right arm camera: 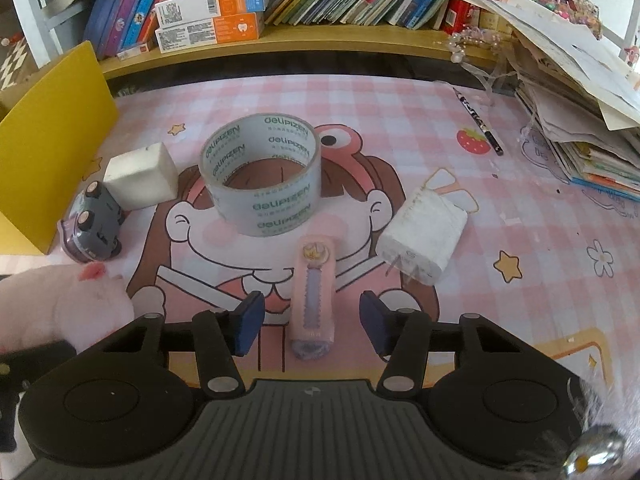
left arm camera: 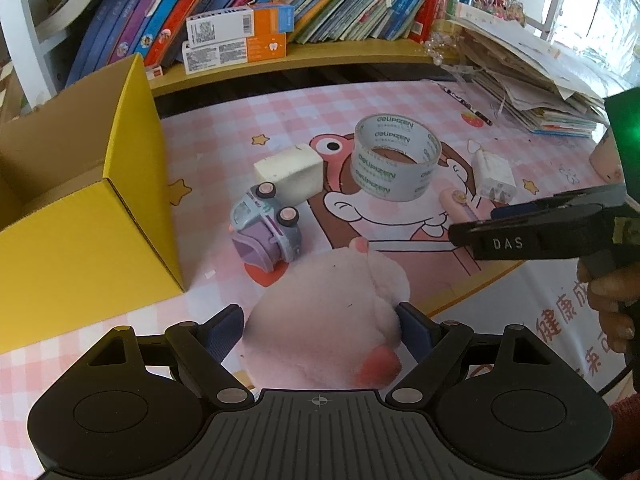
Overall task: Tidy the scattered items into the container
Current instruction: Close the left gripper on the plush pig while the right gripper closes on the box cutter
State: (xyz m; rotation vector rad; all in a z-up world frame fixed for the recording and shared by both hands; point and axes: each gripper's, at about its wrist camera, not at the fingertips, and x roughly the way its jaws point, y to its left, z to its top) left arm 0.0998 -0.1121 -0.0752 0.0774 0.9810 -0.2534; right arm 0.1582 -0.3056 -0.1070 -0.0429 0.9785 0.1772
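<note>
In the left wrist view the left tool (left arm camera: 320, 322) pinches the pink plush (left arm camera: 324, 320), best lifted clear over the yellow box (left arm camera: 92, 232) wall, while the right wrist view shows the right tool (right arm camera: 312, 322) open astride the pink tube (right arm camera: 312, 304) on the counter (right arm camera: 520, 200), ready for a centred squeeze.

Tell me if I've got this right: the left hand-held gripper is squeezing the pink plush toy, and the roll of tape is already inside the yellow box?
Not quite. The left hand-held gripper does squeeze the pink plush toy, but the roll of tape is not in the yellow box. It stands on the pink checked mat beside the white block, as the right wrist view shows.
</note>
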